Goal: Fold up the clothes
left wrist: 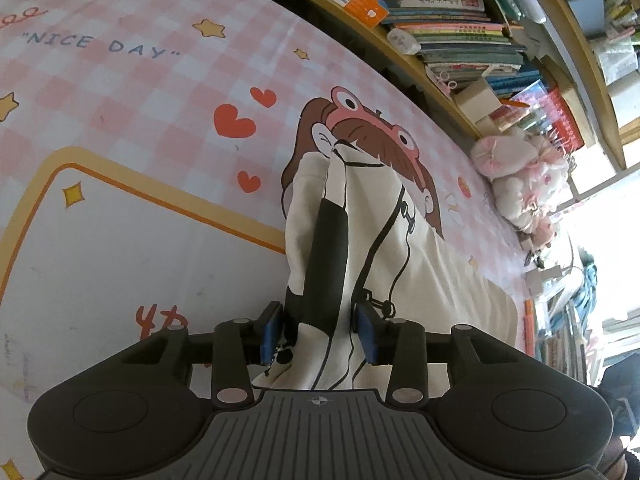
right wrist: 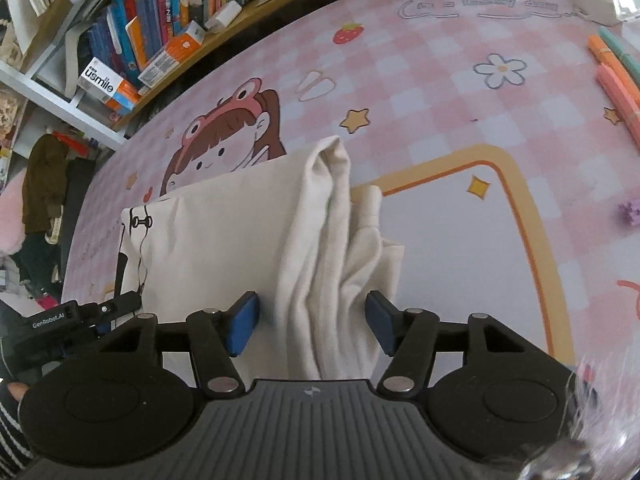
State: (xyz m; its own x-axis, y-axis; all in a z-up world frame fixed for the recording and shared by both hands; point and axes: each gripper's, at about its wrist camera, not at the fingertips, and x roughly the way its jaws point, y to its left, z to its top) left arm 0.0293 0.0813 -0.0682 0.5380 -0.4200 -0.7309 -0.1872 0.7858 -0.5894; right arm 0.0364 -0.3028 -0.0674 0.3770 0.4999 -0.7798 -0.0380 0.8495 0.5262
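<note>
The cream garment (right wrist: 224, 240), printed with black line art and a black band, is lying partly spread on the pink checked cartoon mat (right wrist: 440, 92), with bunched ridges of its cloth rising up between the fingers of both grippers. In the left wrist view the fold carrying the black band (left wrist: 326, 264) is running through the left gripper (left wrist: 320, 330), whose blue pads (left wrist: 270, 332) are standing on either side of it; whether they are actually pinching it cannot be told. In the right wrist view a thick gathered ridge is sitting between the pads of the right gripper (right wrist: 312, 322), and clear gaps are showing on both sides, so those fingers are standing apart and not clamping.

The main risk looks to be a poor grasp. If the right gripper is closing on such a bulky bunch, it is likely catching several layers at once and dragging the flat panel out of shape, or letting the ridge slip free. On the left, the thin black cords (left wrist: 396, 216) of the print's side could be confused with an edge, and a shallow bite there may be giving way under tension. Uneven pulling between the two hands would probably be twisting the cloth.

Further out, the orange markers (right wrist: 616, 80) are lying near the mat's edge, and the bookshelf (right wrist: 160, 32) is standing well apart; a wide sweep could be knocking the markers.
</note>
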